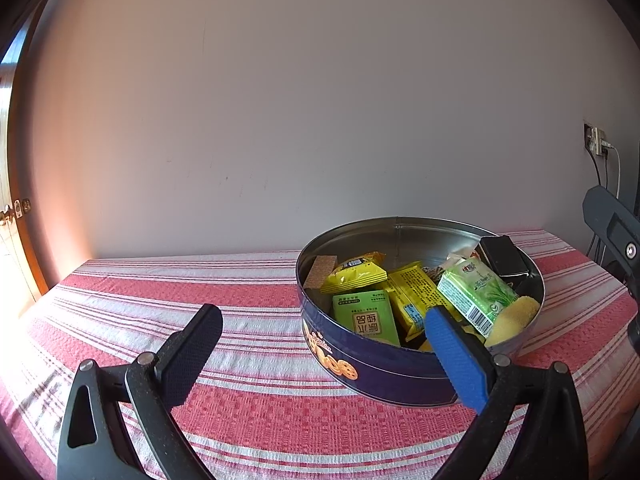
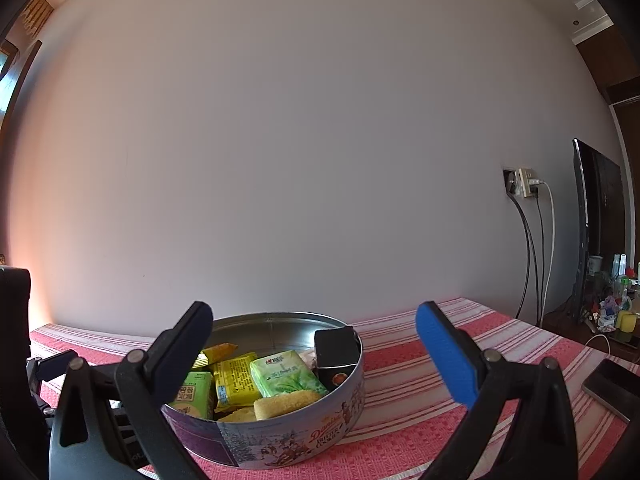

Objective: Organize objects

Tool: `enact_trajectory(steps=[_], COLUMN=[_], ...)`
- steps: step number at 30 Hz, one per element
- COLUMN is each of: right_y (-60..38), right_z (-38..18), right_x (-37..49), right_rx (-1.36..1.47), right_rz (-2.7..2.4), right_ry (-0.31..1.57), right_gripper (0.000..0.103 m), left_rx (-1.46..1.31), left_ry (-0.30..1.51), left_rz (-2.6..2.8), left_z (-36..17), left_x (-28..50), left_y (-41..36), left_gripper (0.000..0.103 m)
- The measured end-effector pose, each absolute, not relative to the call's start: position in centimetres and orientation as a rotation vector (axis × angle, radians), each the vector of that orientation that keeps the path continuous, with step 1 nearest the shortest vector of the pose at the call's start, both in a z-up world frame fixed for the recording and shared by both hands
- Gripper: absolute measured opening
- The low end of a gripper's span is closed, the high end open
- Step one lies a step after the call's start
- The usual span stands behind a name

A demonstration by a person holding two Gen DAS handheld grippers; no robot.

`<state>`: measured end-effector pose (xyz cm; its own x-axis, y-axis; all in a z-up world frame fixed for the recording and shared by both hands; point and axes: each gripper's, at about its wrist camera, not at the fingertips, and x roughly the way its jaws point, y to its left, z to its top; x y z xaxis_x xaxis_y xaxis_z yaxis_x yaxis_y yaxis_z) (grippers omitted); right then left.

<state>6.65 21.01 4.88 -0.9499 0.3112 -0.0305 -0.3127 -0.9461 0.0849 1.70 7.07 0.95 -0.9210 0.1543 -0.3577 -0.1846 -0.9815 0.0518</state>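
While your left gripper [image 1: 324, 354] and right gripper [image 2: 314, 344] both hang spread wide and hold nothing, the round cookie tin [image 2: 288, 436] sits on the striped cloth [image 1: 160, 284] — full of snack packs [image 1: 366, 318].

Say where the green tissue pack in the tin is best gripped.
Probably from above, pinching the long sides of the tissue pack across its narrow width near the raised far end. It lies tilted atop the other packets in the tin, its top face exposed, and a yellow sponge crowds its low end.
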Motion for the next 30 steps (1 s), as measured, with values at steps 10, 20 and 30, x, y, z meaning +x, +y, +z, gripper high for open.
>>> enact_trajectory(steps=[10,20,30], right_y=[20.94,21.03,21.33], right_z=[4.90,4.91,4.87], right_x=[6.72,6.72,6.65], right_rx=[-0.016,-0.018,-0.031], right_rz=[2.824,2.822,2.827], right_ry=[0.123,0.134,0.138], right_gripper=[0.103,0.103,0.103], left_rx=[-0.595,-0.596,-0.637], left_ry=[0.188,0.155,0.124], left_rz=[2.949,2.963,2.955], left_z=[0.69,0.72,0.62], left_x=[1.45,1.40,0.93], left_y=[7.55,7.32,7.12], left_gripper=[0.102,0.102,0.102])
